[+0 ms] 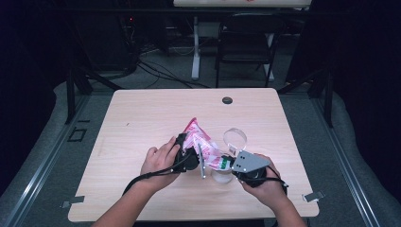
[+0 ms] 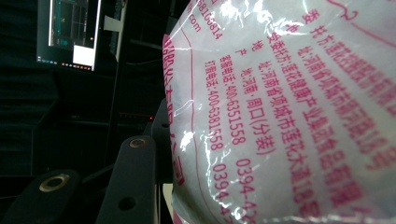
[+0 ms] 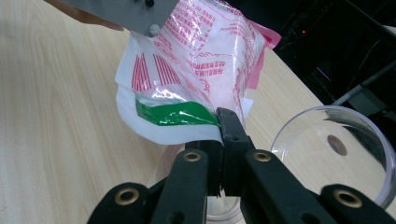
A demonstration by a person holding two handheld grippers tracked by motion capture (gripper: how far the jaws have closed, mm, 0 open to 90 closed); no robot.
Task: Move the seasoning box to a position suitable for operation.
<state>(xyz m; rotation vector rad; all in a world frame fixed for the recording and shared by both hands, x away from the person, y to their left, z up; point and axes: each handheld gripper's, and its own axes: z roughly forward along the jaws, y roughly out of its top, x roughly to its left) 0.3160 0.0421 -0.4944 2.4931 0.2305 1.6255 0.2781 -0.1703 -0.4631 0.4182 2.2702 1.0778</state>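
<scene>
A white plastic bag (image 1: 201, 142) printed in pink, with white contents, hangs above the wooden table (image 1: 142, 123) between both grippers. My left gripper (image 1: 189, 153) is shut on its body; in the left gripper view the bag (image 2: 289, 116) bulges against one black finger (image 2: 133, 182) and hides the other. My right gripper (image 3: 224, 122) is shut on the bag's lower corner by a green strip (image 3: 177, 114), and the bag (image 3: 205, 60) rises behind it. From above, the right gripper (image 1: 229, 163) sits under its grey plate.
A clear round container (image 1: 235, 139) lies on the table just beyond the right gripper, seen as a clear round container (image 3: 334, 149) at the right of its view. Another clear vessel (image 1: 221, 176) stands below the bag's corner. A cable hole (image 1: 227, 100) marks the far edge.
</scene>
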